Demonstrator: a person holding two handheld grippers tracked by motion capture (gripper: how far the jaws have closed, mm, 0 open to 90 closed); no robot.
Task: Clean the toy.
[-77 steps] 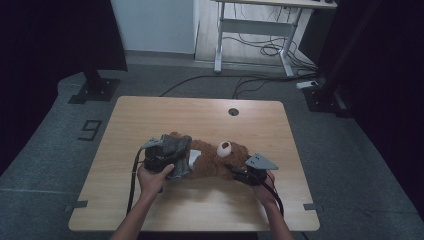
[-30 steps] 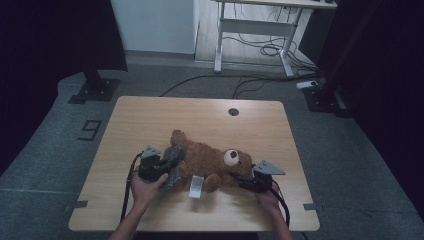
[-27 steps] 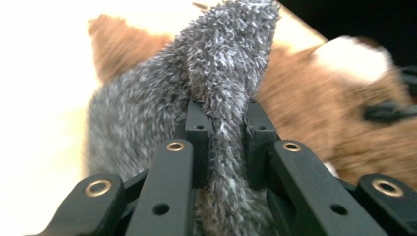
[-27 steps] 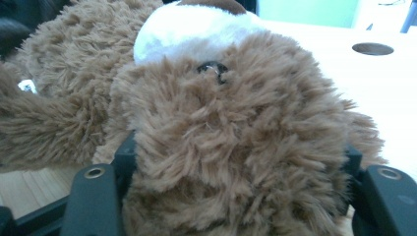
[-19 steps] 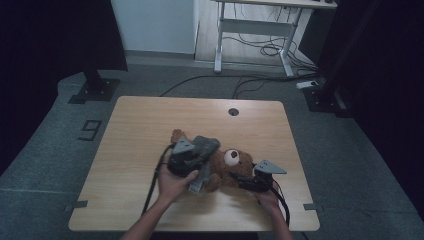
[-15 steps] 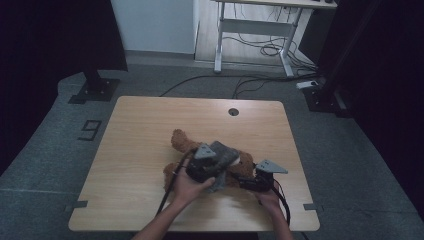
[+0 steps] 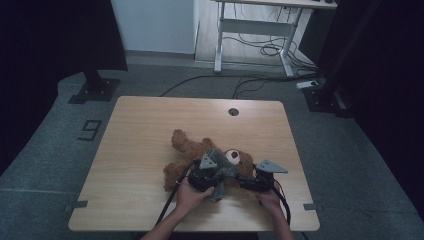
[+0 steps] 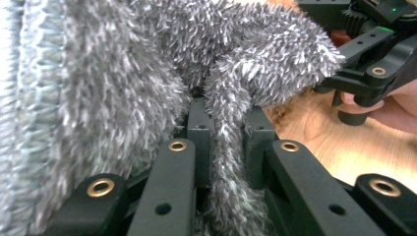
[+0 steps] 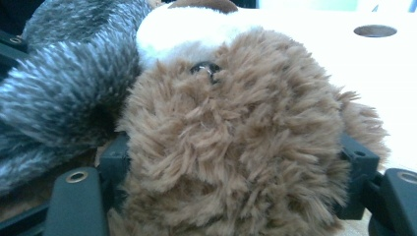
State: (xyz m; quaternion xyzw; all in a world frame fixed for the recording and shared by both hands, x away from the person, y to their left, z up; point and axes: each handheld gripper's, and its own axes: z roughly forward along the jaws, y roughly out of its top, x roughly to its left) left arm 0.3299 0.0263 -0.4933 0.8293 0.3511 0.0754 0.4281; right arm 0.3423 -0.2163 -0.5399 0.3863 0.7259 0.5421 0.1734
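Pale wood table, rounded at the corners, with a round cable hole near the far edge and bare over the left half. Set on grey floor; short strips of tape stuck down by the near corners, a dark mark shaped like a nine off to the left. Beyond, a white wall and a white-framed desk with loose cables under it; black curtain at both sides, black stand feet beside the far table corners.

Brown teddy bear lying on the near right part of the table, head toward the right, white muzzle up. Grey fuzzy cloth draped across the bear's body, just beside its head.

Left gripper over the bear's middle, clamped on a fold of the grey cloth; in the left gripper view, a strip of cloth pinched tight between the black jaws, the rest piled up and to the left. Right gripper at the bear's head, near the table's front edge; in the right gripper view, jaws standing on either side of the brown head, just closing in, with fur against both pads and the grey cloth touching the head on the left.
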